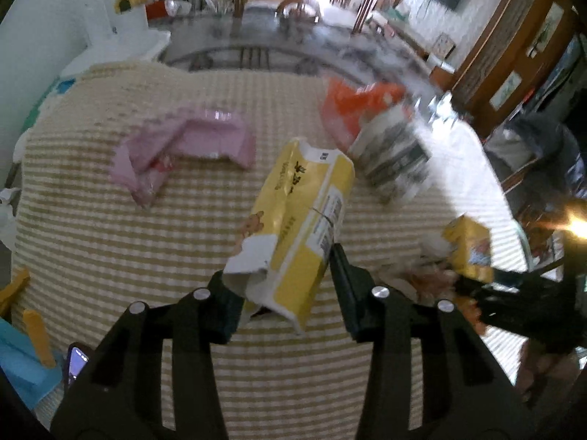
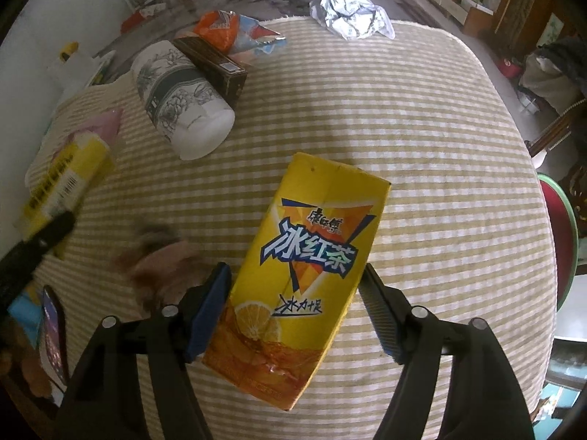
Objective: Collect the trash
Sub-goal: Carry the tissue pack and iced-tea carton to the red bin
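My left gripper (image 1: 290,275) is shut on a torn yellow and white wrapper (image 1: 301,220) and holds it above the striped tablecloth (image 1: 146,256). My right gripper (image 2: 297,286) is shut on a yellow iced tea carton (image 2: 308,264). The carton also shows at the right of the left wrist view (image 1: 469,249). The wrapper shows at the left of the right wrist view (image 2: 66,179). A pink wrapper (image 1: 183,146), a printed paper cup (image 2: 183,110), a dark brown box (image 2: 212,66), an orange packet (image 2: 227,29) and crumpled silver foil (image 2: 348,11) lie on the table.
A phone (image 2: 55,326) lies near the table's front left edge. Yellow clothespins (image 1: 36,337) and a blue object (image 1: 22,366) sit at the left edge. A round red and green stool (image 2: 565,234) stands to the right. White furniture (image 1: 121,36) stands behind the table.
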`<state>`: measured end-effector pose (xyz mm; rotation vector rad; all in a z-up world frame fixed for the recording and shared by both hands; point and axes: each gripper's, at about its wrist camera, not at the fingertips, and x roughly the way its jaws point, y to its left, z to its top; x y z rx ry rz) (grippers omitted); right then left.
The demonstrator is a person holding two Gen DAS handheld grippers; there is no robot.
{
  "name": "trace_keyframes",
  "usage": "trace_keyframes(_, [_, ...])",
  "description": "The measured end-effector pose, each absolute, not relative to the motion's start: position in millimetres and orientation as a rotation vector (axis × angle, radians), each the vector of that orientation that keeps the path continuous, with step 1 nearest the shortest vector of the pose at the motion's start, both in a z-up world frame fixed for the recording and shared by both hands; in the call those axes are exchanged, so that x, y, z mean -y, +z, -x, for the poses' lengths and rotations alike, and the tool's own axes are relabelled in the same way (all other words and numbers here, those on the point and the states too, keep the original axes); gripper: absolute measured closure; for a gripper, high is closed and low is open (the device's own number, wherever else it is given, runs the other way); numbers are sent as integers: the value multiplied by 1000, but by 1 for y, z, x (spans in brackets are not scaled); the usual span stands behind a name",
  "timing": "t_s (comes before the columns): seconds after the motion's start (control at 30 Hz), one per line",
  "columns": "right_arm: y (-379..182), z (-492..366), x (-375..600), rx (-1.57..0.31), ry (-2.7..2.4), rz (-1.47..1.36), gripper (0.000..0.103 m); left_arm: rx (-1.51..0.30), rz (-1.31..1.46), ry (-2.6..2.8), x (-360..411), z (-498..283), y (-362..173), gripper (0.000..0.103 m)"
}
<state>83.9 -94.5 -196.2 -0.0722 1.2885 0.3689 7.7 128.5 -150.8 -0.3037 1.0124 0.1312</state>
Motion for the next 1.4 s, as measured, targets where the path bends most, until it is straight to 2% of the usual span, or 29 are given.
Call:
trace_keyframes(0.53, [-134, -73, 161, -1137, 415, -223, 35, -821, 288, -22, -80, -15, -72, 61])
trace_keyframes(0.7, [-123, -69, 174, -1108, 414, -259, 35, -820, 277, -50, -64, -17, -69, 61])
trace_keyframes(1.4, [-138, -67, 222, -1139, 394, -334, 35, -866, 251, -83, -18, -17, -77, 61])
